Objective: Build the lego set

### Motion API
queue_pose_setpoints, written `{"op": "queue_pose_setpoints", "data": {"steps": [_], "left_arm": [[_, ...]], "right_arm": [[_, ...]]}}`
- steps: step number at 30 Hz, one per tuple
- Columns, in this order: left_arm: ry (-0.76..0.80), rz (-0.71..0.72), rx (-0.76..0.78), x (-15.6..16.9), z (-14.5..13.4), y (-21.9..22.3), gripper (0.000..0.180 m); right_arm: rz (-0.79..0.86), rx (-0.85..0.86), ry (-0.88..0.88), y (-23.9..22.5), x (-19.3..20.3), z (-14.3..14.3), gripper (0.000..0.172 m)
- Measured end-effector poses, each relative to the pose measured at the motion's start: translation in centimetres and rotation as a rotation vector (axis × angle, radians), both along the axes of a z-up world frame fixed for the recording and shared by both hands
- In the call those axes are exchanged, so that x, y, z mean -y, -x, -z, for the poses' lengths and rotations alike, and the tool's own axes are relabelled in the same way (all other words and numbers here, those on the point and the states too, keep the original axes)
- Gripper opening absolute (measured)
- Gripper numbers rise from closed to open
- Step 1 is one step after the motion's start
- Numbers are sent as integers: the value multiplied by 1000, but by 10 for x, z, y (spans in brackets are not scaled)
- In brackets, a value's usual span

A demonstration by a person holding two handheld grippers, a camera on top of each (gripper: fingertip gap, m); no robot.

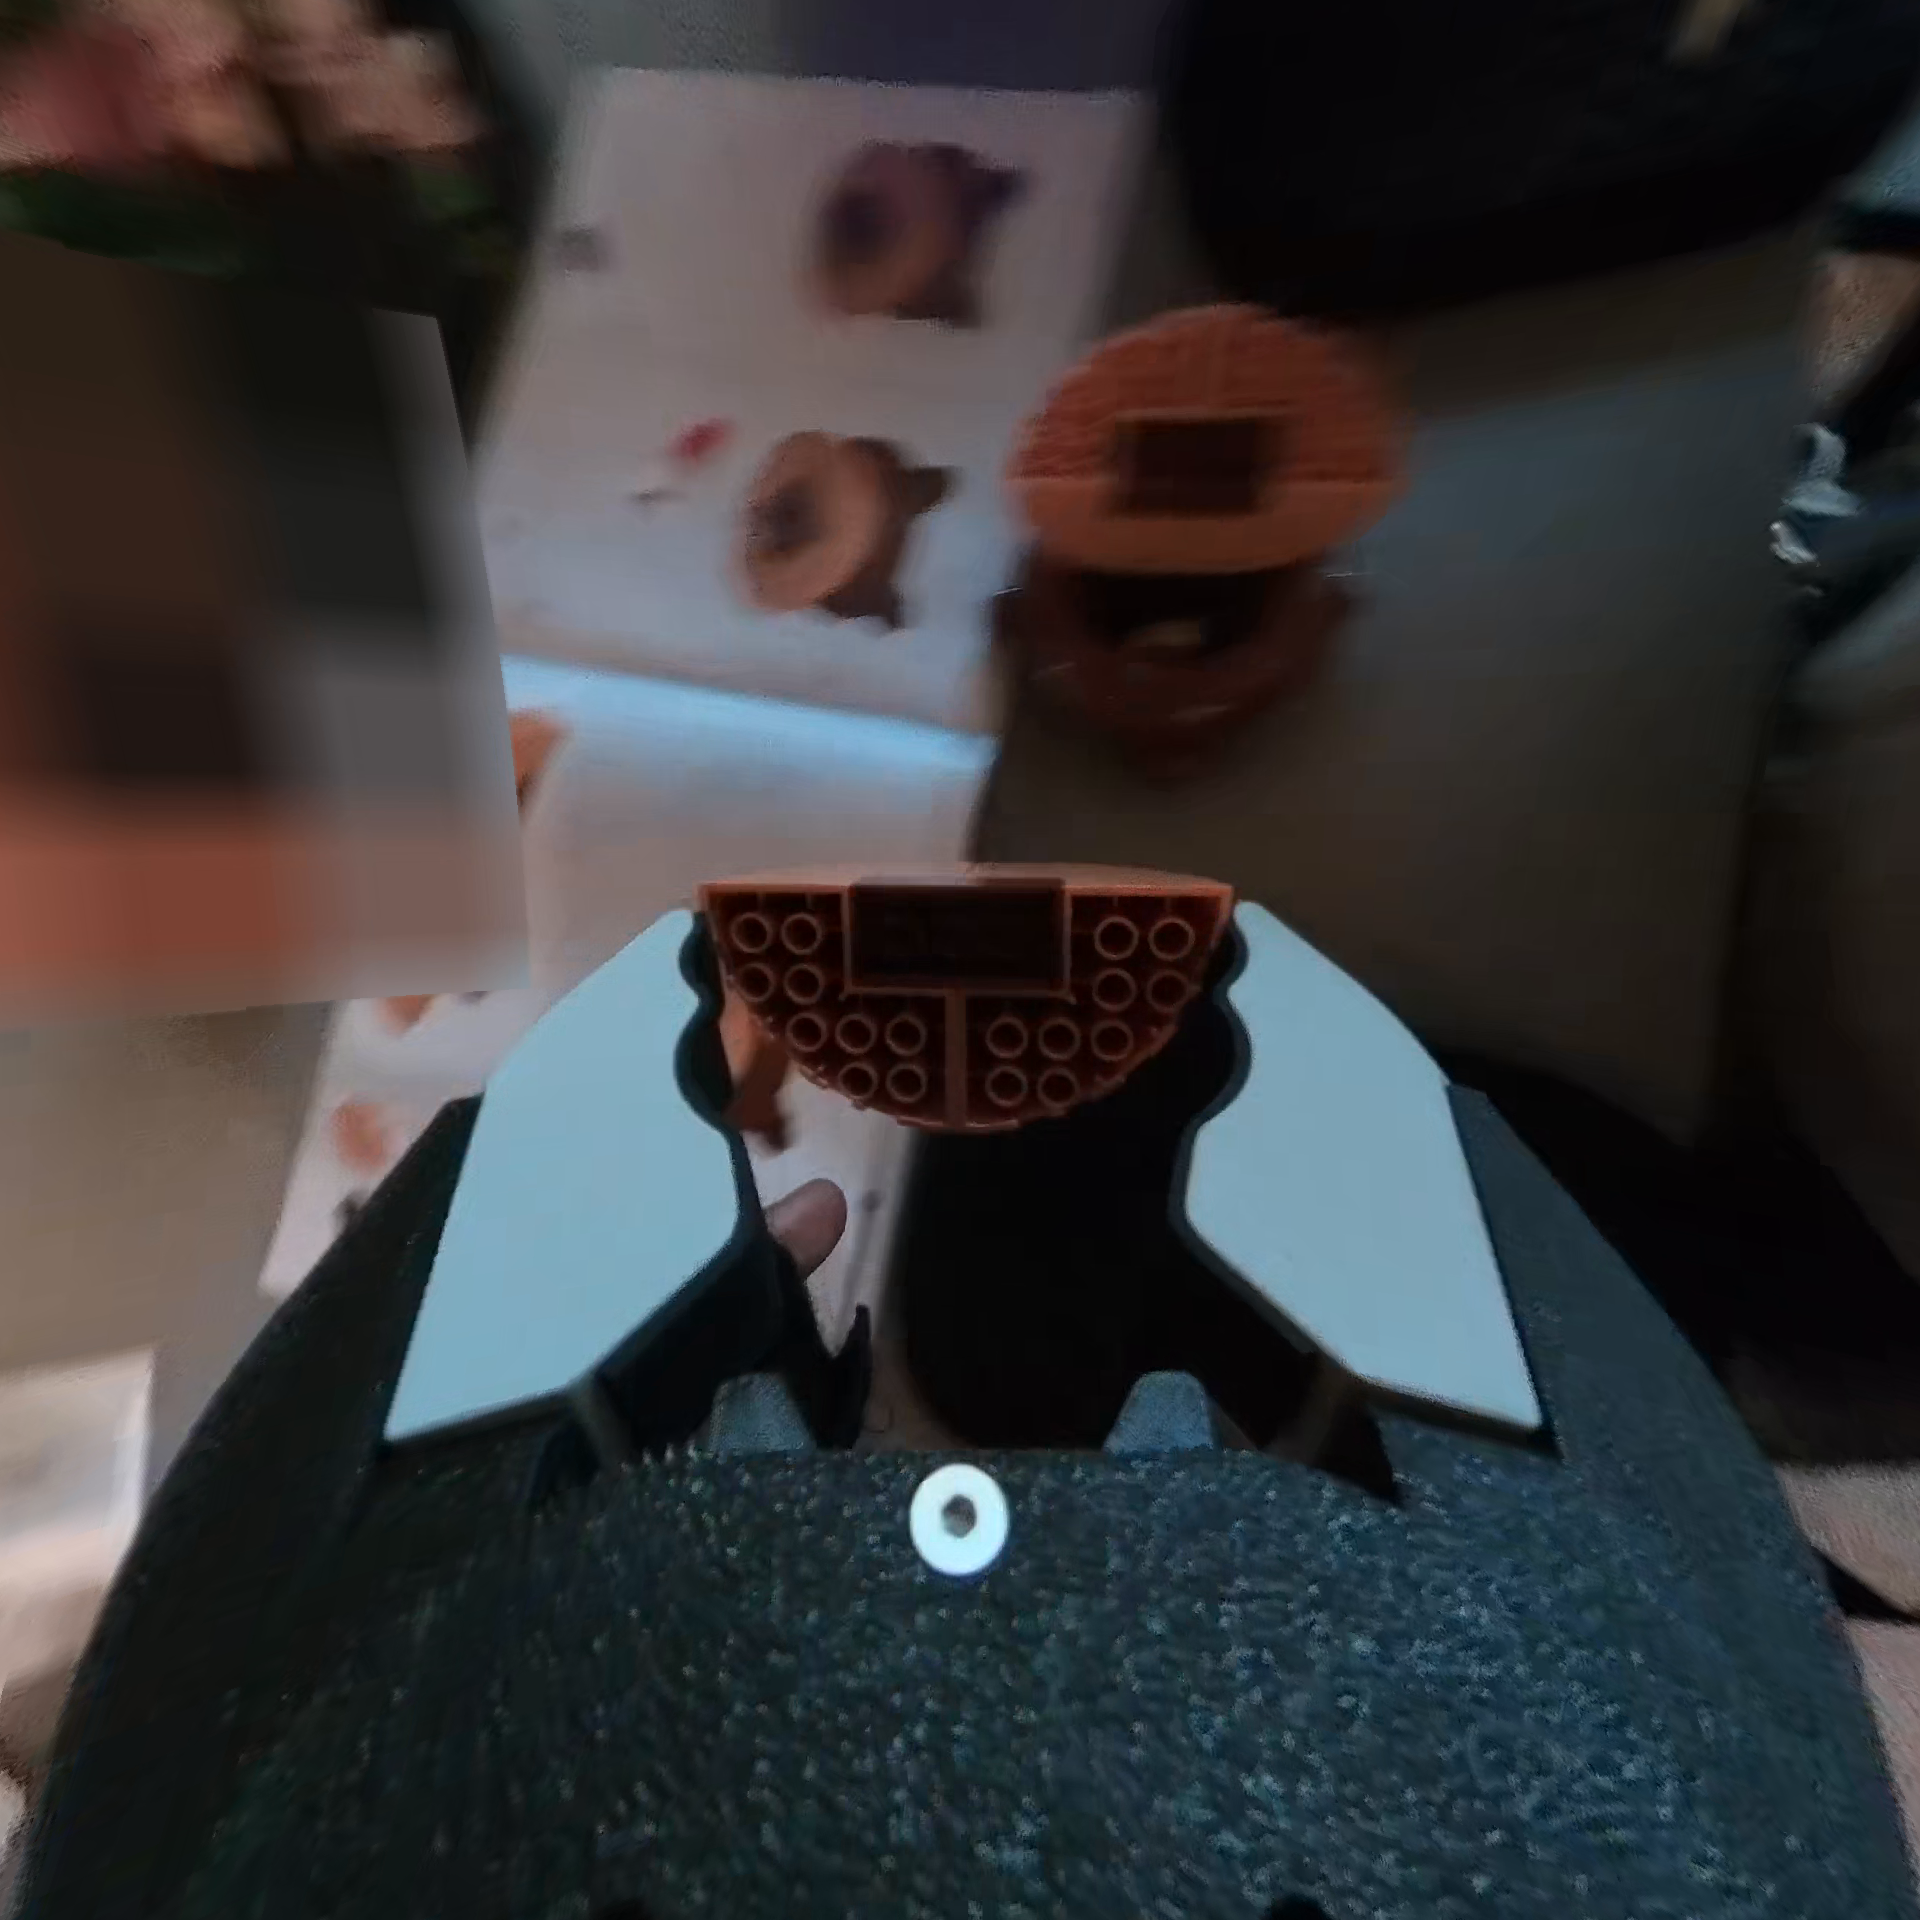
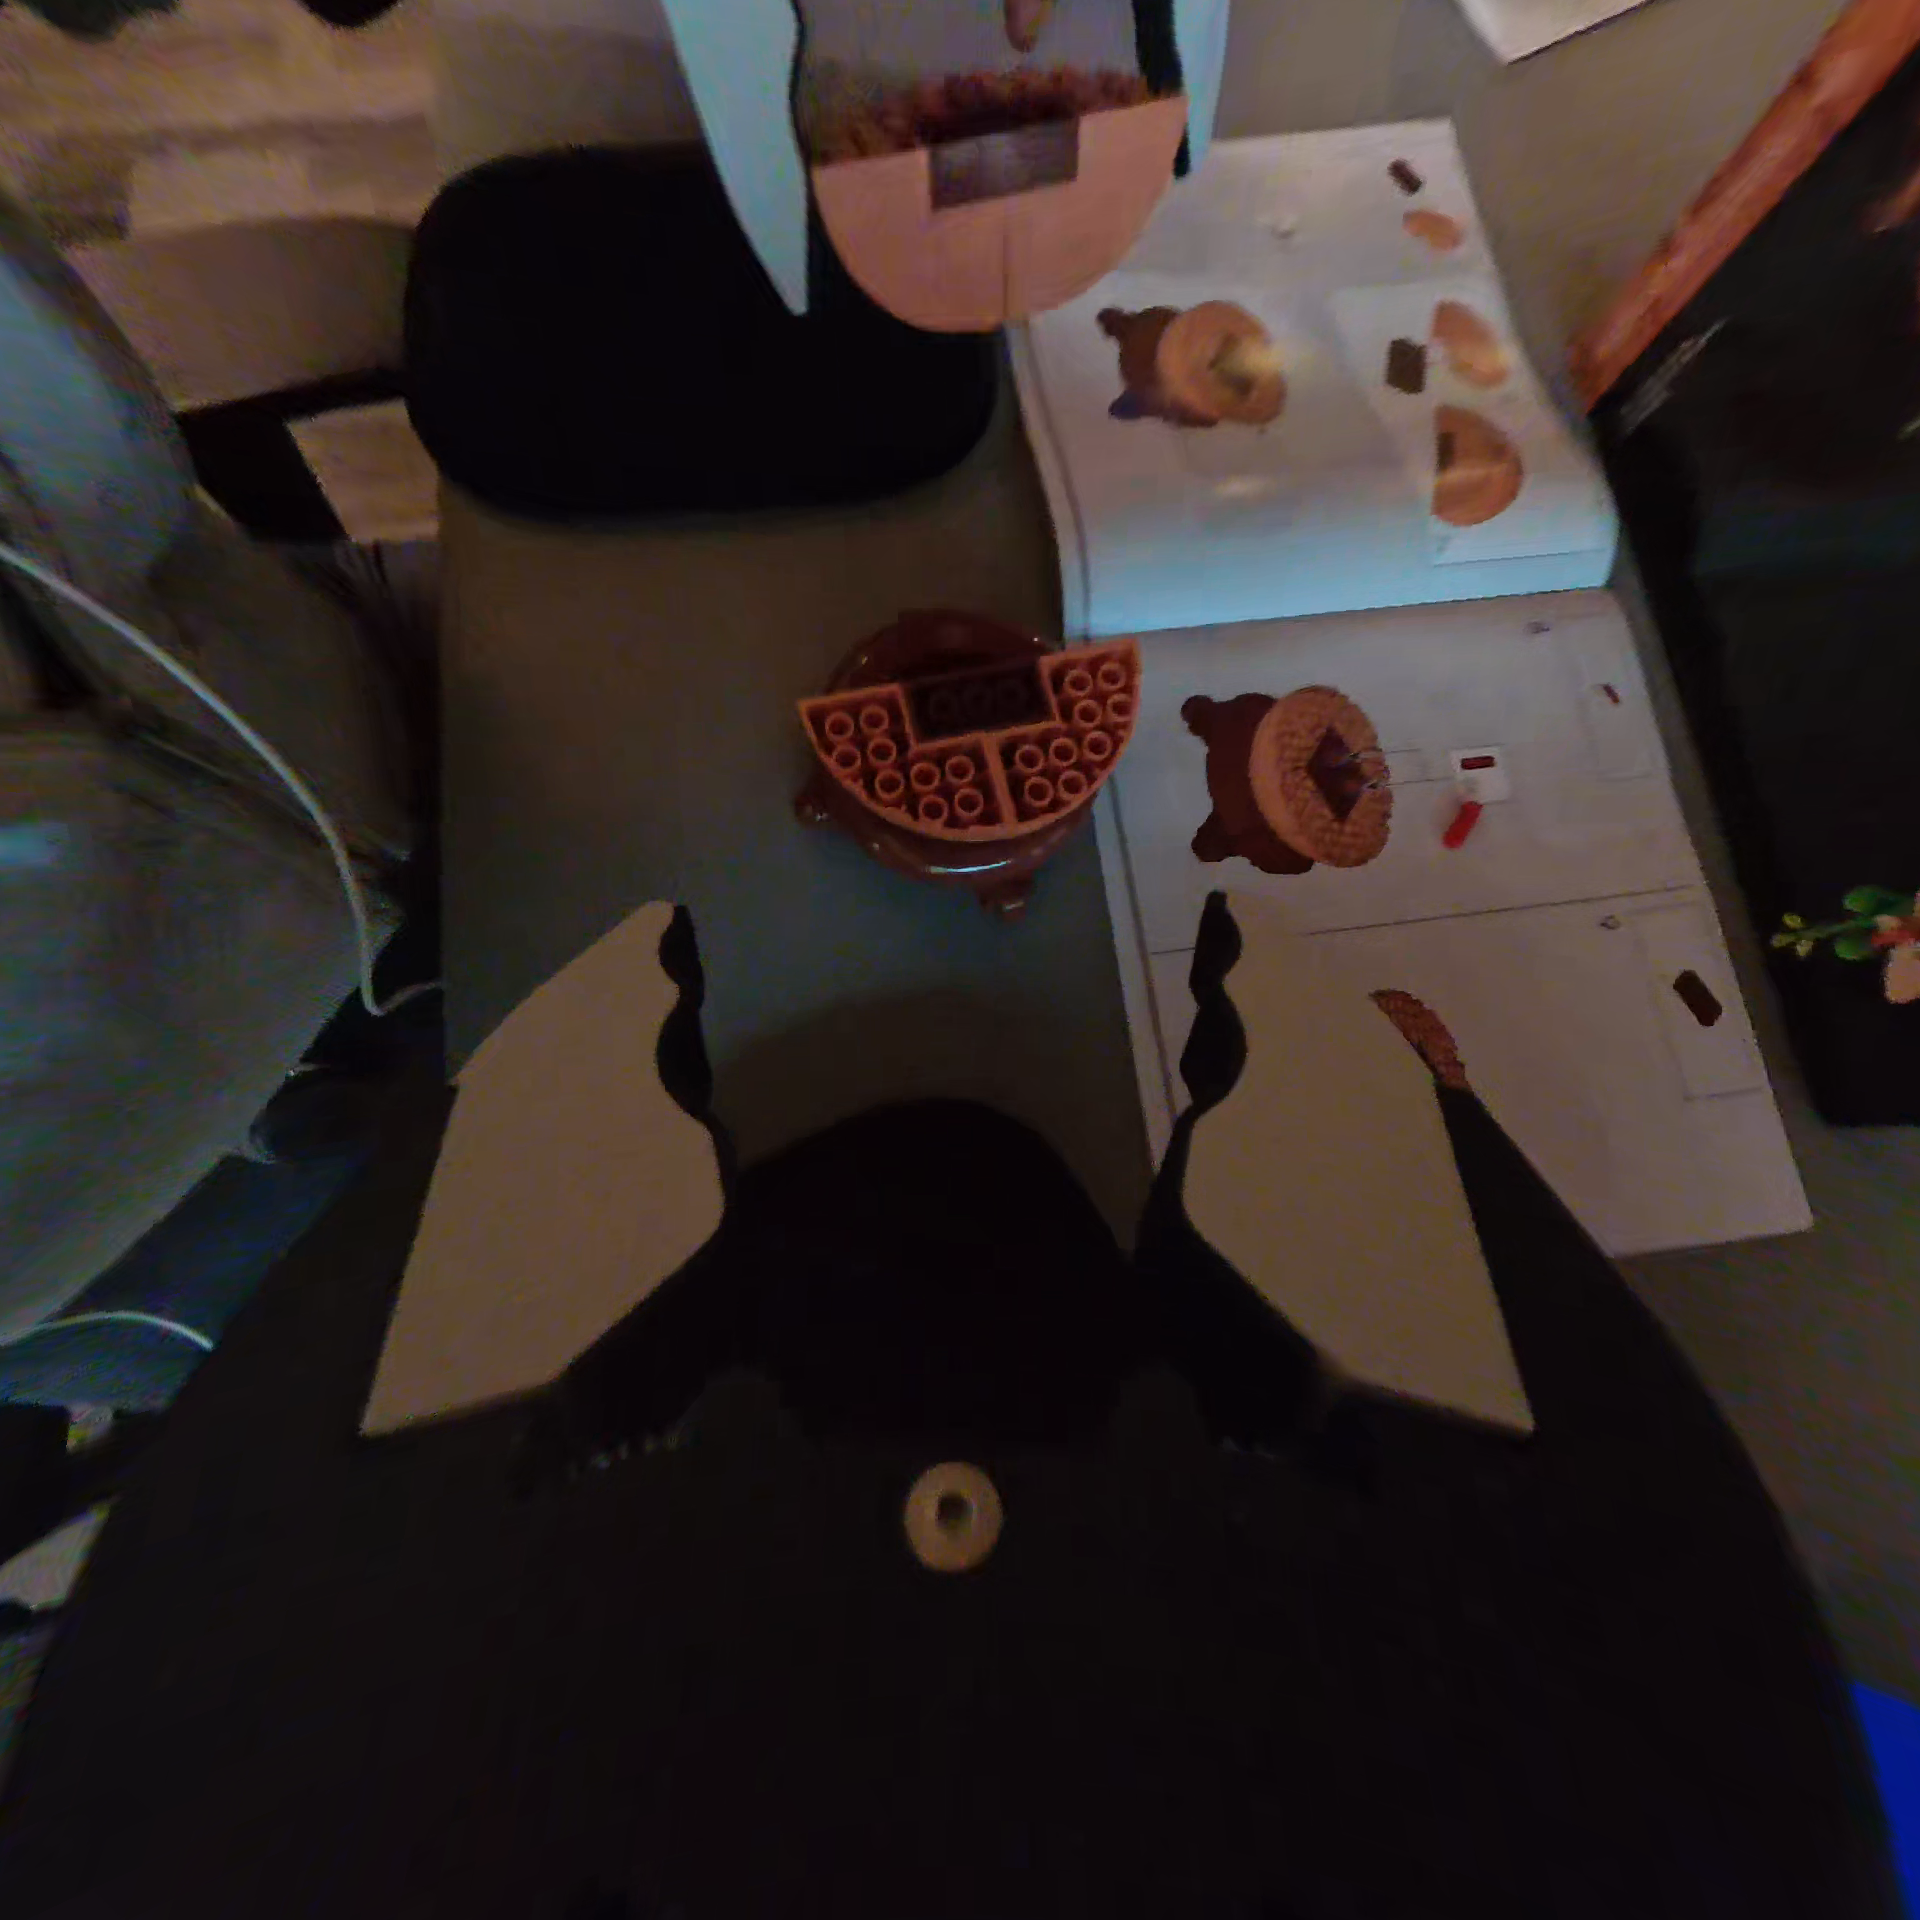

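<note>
My left gripper (image 1: 966,935) is shut on a tan half-round brick piece (image 1: 966,1008), its hollow underside with a dark brick in a notch facing the camera. Both pads press on its curved ends. The right wrist view shows this held piece (image 2: 987,249) at the top, in the air. My right gripper (image 2: 945,909) is open and empty above the grey table (image 2: 623,675). Just ahead of it, a second tan half-round piece (image 2: 966,748) lies underside up on a dark brown round brick base (image 2: 935,852). This stack shows blurred in the left wrist view (image 1: 1195,468).
An open instruction booklet (image 2: 1403,779) lies right of the stack and shows in the left wrist view (image 1: 810,416). A dark box (image 2: 1766,571) stands at the far right. A black seat pad (image 2: 675,332) is beyond the table, and a plastic bag (image 2: 156,883) is at the left. Some 15 cm of space lies between my two pairs of fingers.
</note>
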State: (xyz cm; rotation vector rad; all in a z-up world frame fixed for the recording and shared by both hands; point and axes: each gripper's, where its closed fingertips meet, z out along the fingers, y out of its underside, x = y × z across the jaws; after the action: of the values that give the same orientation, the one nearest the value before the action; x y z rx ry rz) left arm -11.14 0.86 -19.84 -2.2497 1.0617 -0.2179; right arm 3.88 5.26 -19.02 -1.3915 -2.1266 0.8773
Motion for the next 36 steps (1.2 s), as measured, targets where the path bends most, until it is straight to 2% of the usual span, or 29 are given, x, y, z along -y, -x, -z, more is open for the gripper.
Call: {"op": "queue_pose_setpoints", "data": {"steps": [5,12,23,28,36], "left_arm": [[98,55,-25,0,10,-40,89],[168,128,134,2,10,-74,90],[197,96,-4,-13,33,-79,90],[168,84,22,-16,31,-83,90],[145,79,-5,-17,34,-83,90]], "right_arm": [[-63,66,-1,2,11,16,87],[-83,69,22,6,16,29,86],[-70,30,56,7,22,34,82],[-64,9,75,6,25,33,81],[-54,78,5,17,18,51,78]]}}
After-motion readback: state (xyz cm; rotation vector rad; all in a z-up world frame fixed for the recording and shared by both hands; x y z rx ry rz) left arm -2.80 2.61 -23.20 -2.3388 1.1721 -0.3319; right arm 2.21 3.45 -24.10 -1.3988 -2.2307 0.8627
